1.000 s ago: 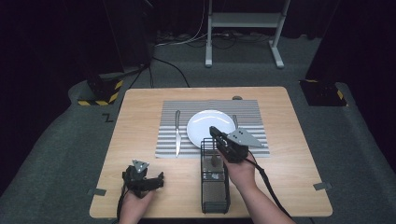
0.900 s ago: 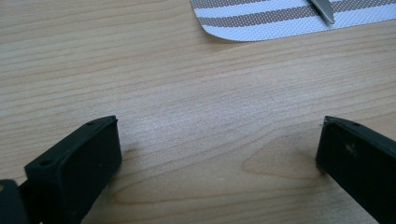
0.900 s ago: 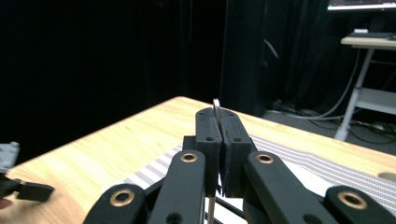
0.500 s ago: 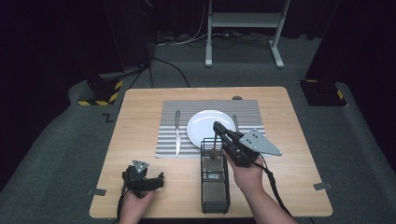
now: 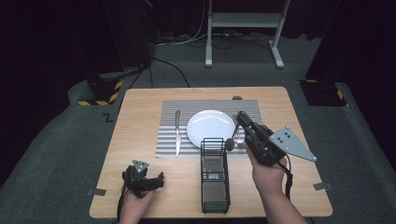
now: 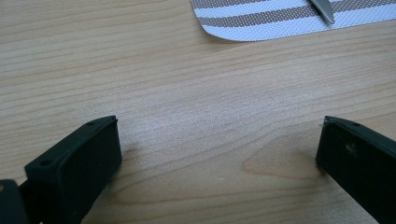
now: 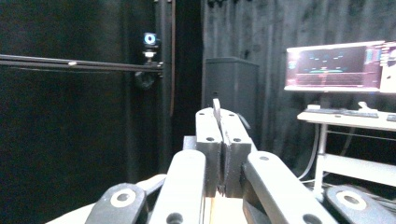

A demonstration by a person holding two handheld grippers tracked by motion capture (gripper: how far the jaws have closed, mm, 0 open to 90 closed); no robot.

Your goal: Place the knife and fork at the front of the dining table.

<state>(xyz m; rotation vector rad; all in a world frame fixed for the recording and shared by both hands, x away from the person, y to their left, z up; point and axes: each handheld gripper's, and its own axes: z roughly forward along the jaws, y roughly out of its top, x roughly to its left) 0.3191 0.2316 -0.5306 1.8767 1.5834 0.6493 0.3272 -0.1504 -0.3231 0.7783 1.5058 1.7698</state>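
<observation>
My right gripper (image 5: pixel 242 117) hovers over the right edge of the striped placemat (image 5: pixel 168 140), beside the white plate (image 5: pixel 210 125). In the right gripper view its jaws (image 7: pixel 222 116) point up and are shut on a thin metal utensil (image 7: pixel 216 106). A dark rounded end (image 5: pixel 230 143) of the utensil hangs below the gripper, next to the black wire caddy (image 5: pixel 214 175). My left gripper (image 5: pixel 150 179) rests low at the table's front left, open, with bare wood between its fingers (image 6: pixel 219 135). A knife (image 5: pixel 177 132) lies left of the plate.
The caddy stands at the front middle of the wooden table (image 5: pixel 135 116). The placemat's corner (image 6: pixel 280 23) and the knife tip (image 6: pixel 322 9) lie just beyond the left gripper. Dark floor, a metal stand (image 5: pixel 243 28) and a lit monitor (image 7: pixel 336 65) surround the table.
My right gripper has swung from over the caddy's far end to the right and toward the plate, tilting its jaws upward with the utensil. The left gripper has stayed put.
</observation>
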